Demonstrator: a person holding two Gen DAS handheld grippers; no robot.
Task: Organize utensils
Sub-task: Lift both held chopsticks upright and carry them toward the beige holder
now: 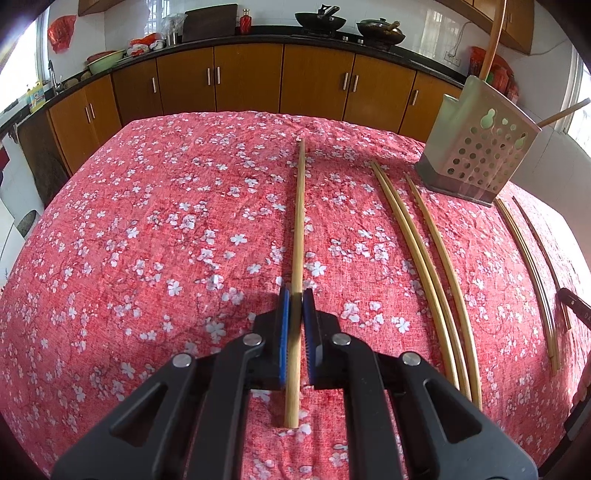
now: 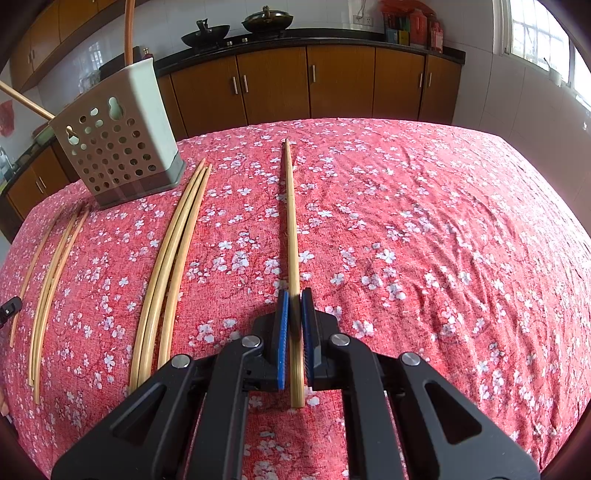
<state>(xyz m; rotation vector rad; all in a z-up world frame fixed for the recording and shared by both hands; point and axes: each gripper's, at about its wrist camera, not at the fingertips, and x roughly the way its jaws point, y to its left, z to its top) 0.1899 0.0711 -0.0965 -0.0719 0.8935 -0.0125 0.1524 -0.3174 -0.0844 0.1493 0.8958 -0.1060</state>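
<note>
My left gripper [image 1: 296, 295] is shut on a wooden chopstick [image 1: 300, 221] that points straight ahead over the red floral tablecloth [image 1: 147, 240]. My right gripper [image 2: 295, 295] is shut on another chopstick [image 2: 291, 221], also pointing ahead. A perforated grey utensil holder [image 1: 476, 158] stands at the far right in the left wrist view and at the far left in the right wrist view [image 2: 118, 147]; two chopsticks stick out of it. Several loose chopsticks [image 1: 436, 266] lie on the cloth beside the holder, also seen in the right wrist view [image 2: 166, 266].
More chopsticks [image 1: 532, 266] lie on the far side of the holder, also seen in the right wrist view [image 2: 51, 277]. Brown kitchen cabinets [image 1: 251, 81] and a counter with woks [image 1: 321, 22] stand behind the table. A window [image 2: 539, 33] is at right.
</note>
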